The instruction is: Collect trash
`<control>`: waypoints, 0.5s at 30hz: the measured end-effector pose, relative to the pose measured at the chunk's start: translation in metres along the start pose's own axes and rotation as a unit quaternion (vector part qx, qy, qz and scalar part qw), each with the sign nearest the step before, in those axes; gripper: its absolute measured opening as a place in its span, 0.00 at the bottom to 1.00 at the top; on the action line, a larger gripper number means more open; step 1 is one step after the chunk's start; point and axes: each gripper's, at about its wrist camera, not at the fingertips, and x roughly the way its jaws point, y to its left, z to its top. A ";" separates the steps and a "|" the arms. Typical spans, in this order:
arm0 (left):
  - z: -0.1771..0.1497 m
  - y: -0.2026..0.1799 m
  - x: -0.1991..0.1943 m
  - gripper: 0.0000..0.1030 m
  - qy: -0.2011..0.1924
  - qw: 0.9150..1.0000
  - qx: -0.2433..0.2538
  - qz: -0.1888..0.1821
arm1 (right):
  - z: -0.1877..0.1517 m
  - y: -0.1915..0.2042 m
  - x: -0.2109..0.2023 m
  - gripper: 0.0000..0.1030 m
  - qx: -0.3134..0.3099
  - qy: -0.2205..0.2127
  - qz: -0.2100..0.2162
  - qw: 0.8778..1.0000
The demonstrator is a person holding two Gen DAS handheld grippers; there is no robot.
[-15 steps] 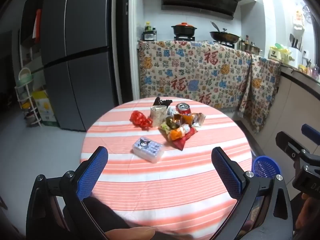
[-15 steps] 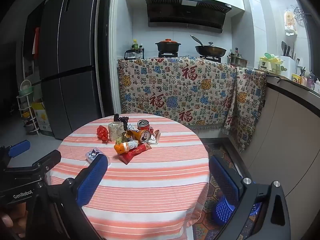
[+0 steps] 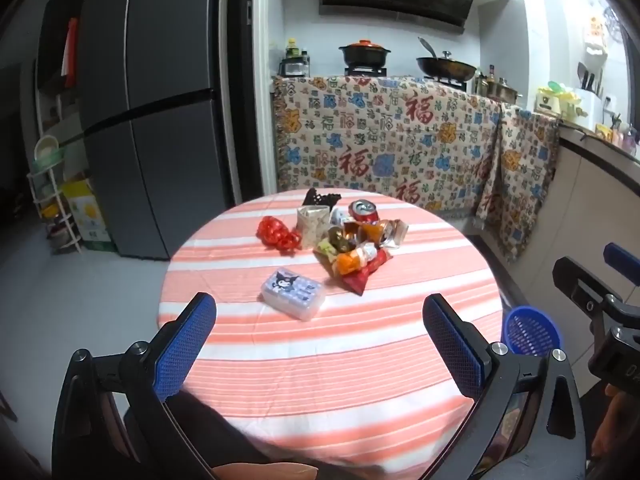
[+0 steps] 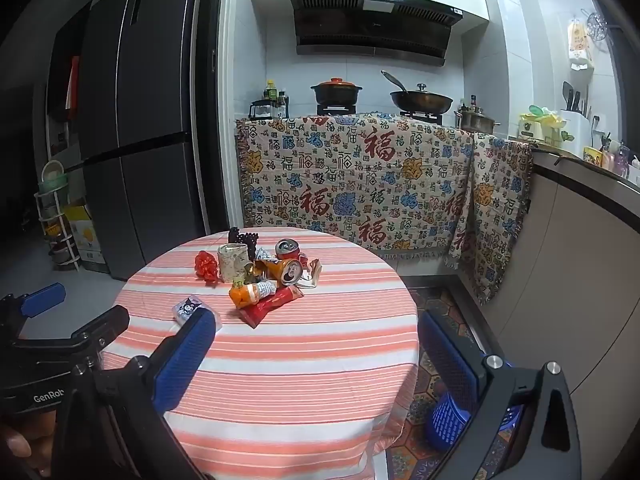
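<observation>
Nothing is seen to have moved since the earlier frame. Both the left gripper [image 3: 320, 344] and right gripper [image 4: 316, 360] are held with jaws wide open, empty, above the desk's [image 3: 340, 380] near edge. Trash [image 3: 344, 236] is piled toward its far edge; a blue basket [image 3: 530, 330] is seen beside the desk, on the floor.

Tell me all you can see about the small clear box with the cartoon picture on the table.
The clear box is a small rectangular plastic case with rounded corners and a dark cartoon character on its pale purple lid. It lies flat and closed on the striped tablecloth, apart from the trash pile, nearer the camera. Nothing touches it.
</observation>
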 end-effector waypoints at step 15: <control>0.001 0.001 0.000 1.00 0.001 1.000 -0.001 0.000 | 0.000 0.003 0.001 1.00 0.005 -0.002 0.003 1.000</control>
